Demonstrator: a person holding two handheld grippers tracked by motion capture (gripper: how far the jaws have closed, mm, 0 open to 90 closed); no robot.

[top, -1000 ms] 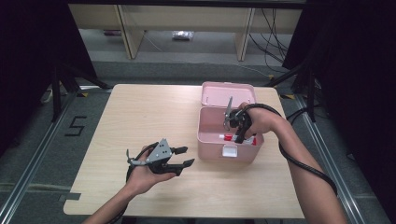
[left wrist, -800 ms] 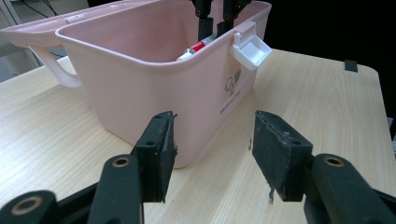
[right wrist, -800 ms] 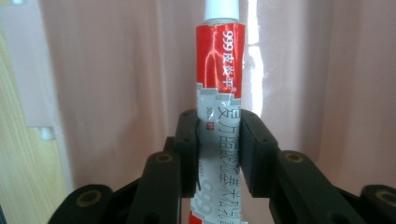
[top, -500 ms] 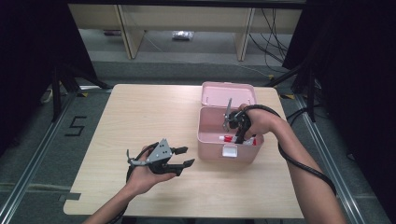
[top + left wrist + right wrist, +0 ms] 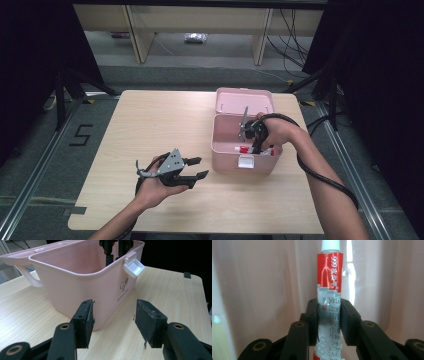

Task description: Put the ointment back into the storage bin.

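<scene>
Right hand-held gripper (image 5: pixel 329 322) reaches down into open pink box (image 5: pixel 227 150), jaws clamped on red-and-white ointment tube (image 5: pixel 329 290) inside box, white cap pointing away from gripper. Box sits on right half of wooden counter (image 5: pixel 150 125), lid (image 5: pixel 245 101) thrown back, white latch (image 5: pixel 133 266) on front wall. Left hand-held gripper (image 5: pixel 197 168) held above counter just left of box, jaws apart, nothing between them.

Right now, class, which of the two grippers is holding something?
The right gripper, down inside the pink box, clamps a red-and-white tube. The left gripper is open beside the box.
</scene>
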